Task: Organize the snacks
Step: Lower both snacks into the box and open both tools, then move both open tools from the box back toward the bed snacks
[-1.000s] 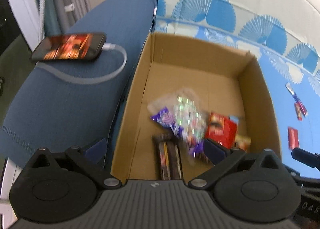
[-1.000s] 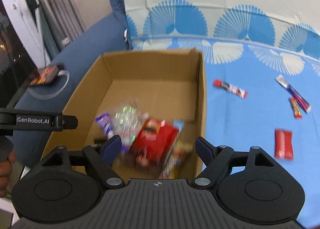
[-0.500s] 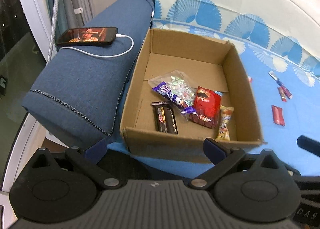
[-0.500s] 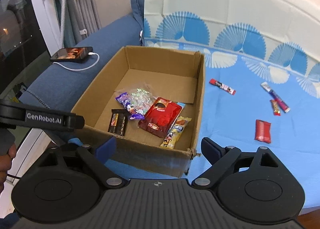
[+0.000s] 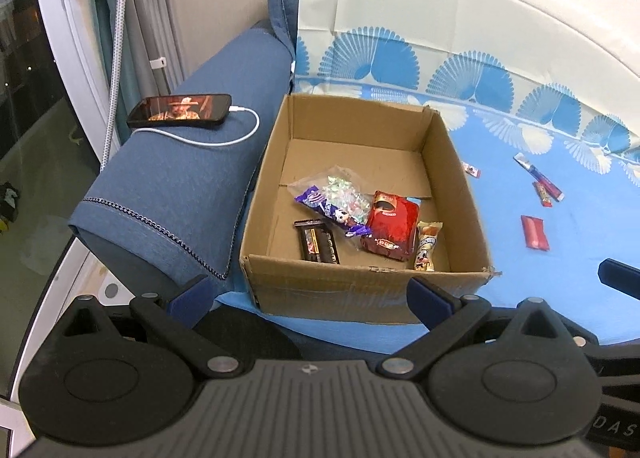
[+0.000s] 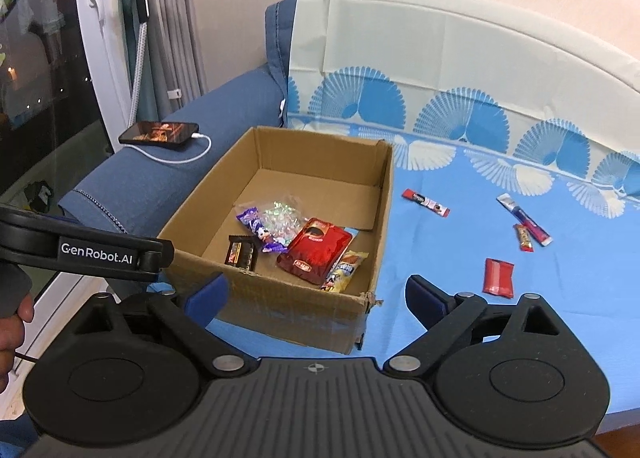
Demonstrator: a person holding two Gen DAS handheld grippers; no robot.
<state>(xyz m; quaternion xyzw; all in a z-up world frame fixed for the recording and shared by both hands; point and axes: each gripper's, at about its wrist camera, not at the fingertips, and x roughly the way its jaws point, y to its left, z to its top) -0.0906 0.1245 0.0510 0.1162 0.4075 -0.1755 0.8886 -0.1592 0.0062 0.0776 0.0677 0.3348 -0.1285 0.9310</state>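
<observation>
An open cardboard box (image 5: pixel 360 282) (image 6: pixel 280 310) sits on a blue sheet over the sofa seat. Inside lie a red pouch (image 5: pixel 392 226) (image 6: pixel 318 250), a dark chocolate bar (image 5: pixel 318 244), a clear candy bag (image 5: pixel 340 190) with a purple wrapper, and a yellow snack (image 5: pixel 427 246). Loose on the sheet to the right are a red packet (image 6: pixel 498 276), a red-white stick (image 6: pixel 426 202), a blue-white stick (image 6: pixel 524 220) and a small bar (image 6: pixel 523 237). My left gripper (image 5: pixel 308 294) hangs open in front of the box, empty. My right gripper (image 6: pixel 316 292) is opening, with nothing between its jaws.
A phone (image 5: pixel 180 110) with a lit screen and a white cable lies on the blue sofa arm (image 5: pixel 168 198) left of the box. A glass door and a pole (image 6: pixel 138 50) stand at far left. A hand (image 6: pixel 12 322) holds the left gripper's body (image 6: pixel 100 254).
Both grippers have drawn back and up from over the box, so the whole box and its front wall now show. The snacks inside lie still.
</observation>
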